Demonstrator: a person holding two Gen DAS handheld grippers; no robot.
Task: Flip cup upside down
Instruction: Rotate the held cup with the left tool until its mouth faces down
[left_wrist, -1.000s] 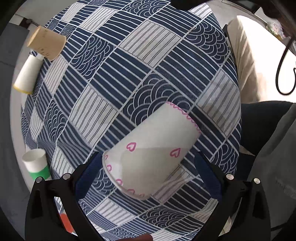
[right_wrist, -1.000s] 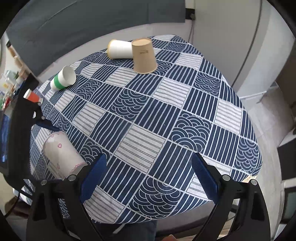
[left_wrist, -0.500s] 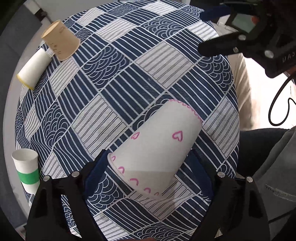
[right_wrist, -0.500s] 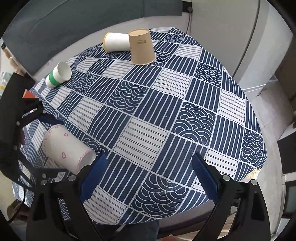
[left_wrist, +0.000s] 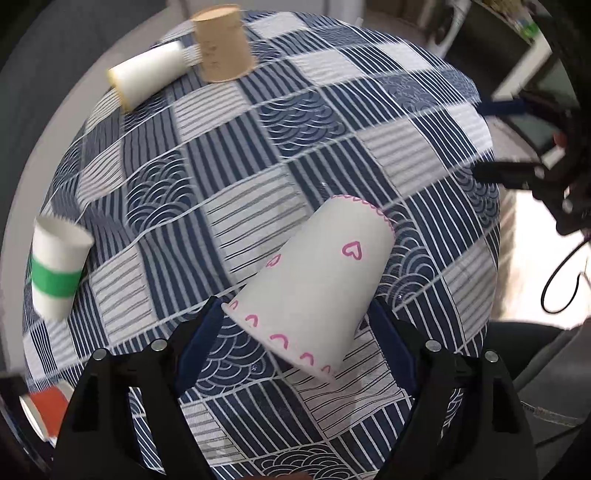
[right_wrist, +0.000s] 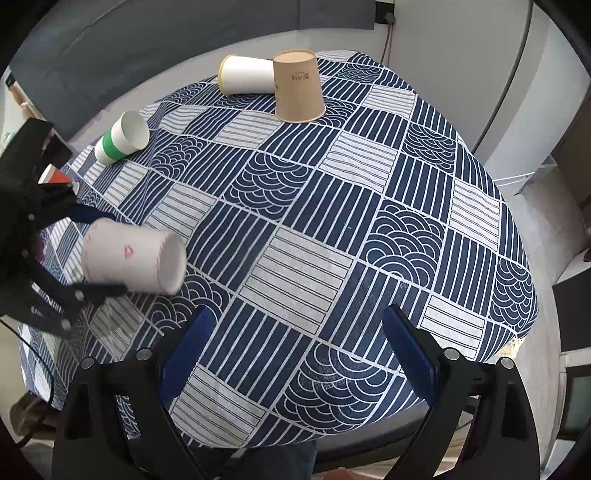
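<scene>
Between the two blue-padded fingers of the left gripper (left_wrist: 295, 332) sits a white paper cup printed with pink hearts (left_wrist: 314, 284), pinched near its rim and held tilted, almost on its side, above the near-left part of the round table covered in a navy-and-white patchwork cloth (left_wrist: 258, 155). In the right wrist view the same cup (right_wrist: 133, 254) hangs clear of the cloth, its flat base pointing toward the table's middle and its mouth toward the left gripper (right_wrist: 85, 254). Pink hearts ring the rim, more are scattered on the wall, and a pink scalloped line runs round the base edge. The right gripper (right_wrist: 295, 350) hovers over the near edge of the table with its jaws spread wide and nothing between them. Farther out on the left stands a white paper cup with a green band (left_wrist: 57, 267), tilted in both views, and beyond it at the table's edge a cup with an orange wall (left_wrist: 44, 410), only partly seen. At the far side a plain white paper cup (right_wrist: 247, 75) lies on its side, touching a brown kraft paper cup (right_wrist: 299, 86) that stands mouth down.
</scene>
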